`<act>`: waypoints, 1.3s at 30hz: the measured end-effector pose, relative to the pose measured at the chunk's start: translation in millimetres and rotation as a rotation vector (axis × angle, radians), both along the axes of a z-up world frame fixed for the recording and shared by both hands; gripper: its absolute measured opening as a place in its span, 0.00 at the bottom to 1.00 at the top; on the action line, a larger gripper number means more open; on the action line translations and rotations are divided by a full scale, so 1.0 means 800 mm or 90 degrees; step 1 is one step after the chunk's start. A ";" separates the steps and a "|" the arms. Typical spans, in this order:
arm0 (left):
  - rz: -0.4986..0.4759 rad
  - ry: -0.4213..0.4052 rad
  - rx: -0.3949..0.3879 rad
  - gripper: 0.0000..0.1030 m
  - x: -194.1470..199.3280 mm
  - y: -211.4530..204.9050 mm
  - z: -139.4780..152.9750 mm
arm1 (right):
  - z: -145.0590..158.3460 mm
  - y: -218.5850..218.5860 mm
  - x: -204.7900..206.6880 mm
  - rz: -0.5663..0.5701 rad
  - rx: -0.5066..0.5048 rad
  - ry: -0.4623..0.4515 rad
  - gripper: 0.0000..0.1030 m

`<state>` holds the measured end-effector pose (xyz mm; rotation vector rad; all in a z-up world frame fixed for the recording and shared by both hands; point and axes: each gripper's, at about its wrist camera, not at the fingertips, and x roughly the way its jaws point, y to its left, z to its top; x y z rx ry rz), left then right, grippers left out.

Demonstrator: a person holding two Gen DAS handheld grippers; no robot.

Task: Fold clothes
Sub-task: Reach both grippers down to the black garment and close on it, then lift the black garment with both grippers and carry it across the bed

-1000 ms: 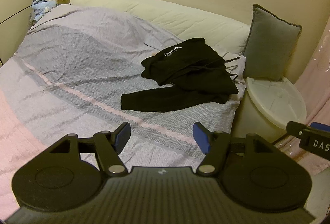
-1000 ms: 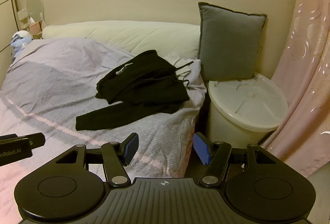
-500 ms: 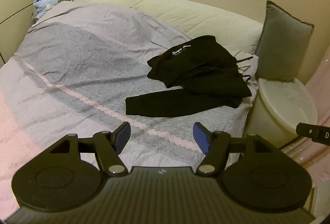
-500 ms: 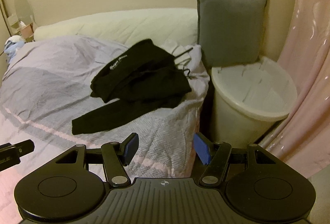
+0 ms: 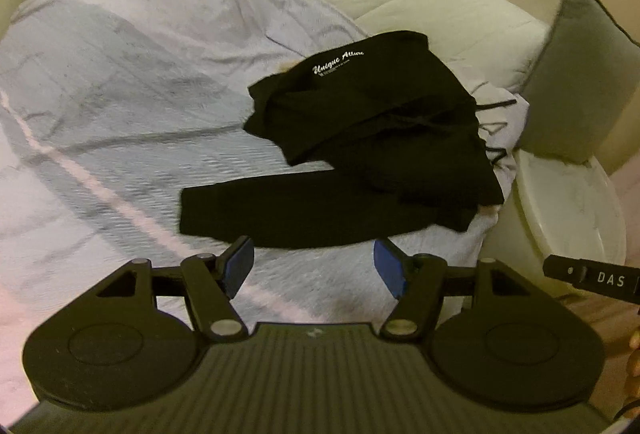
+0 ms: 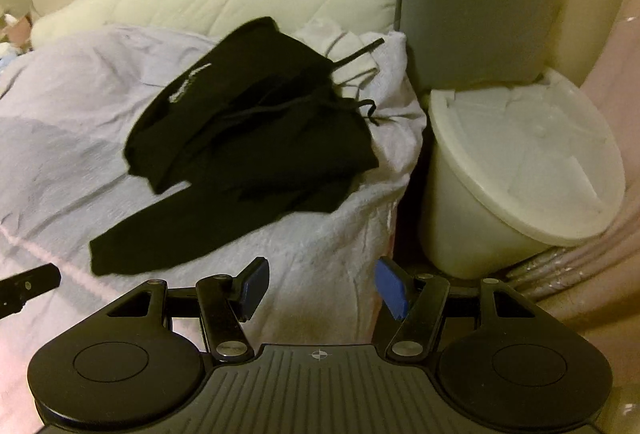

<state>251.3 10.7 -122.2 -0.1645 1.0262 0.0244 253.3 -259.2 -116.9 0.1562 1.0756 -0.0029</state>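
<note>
**Left wrist view: both grippers nearing a crumpled black garment**

Left wrist view is showing the black garment lying bunched on the lilac bedspread, close to the bed's corner beside the white lidded bin. One long dark limb of it is stretching away from the bin, and thin drawstrings are trailing toward the grey cushion.

The main risk is sitting at that corner: the heap is lying right by the bedspread's drop toward the bin, so a careless tug is likely to drag cloth or strings over the edge. The layers are also overlapping, so a pinch could be catching two thicknesses, or the bedspread beneath, and spoiling the fold.

The left gripper is hovering with its blue pads spread wide and gripping nothing; the garment's long limb is lying just beyond them, not touching. The right gripper is likewise gaping and empty, poised over the bedspread's corner nearer the bin, with the garment ahead and away from the bin.
</note>
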 end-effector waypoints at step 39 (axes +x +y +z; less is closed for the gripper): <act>0.322 0.030 -0.294 0.61 0.255 0.135 -0.214 | -0.188 -0.075 0.339 -0.315 0.397 0.034 0.79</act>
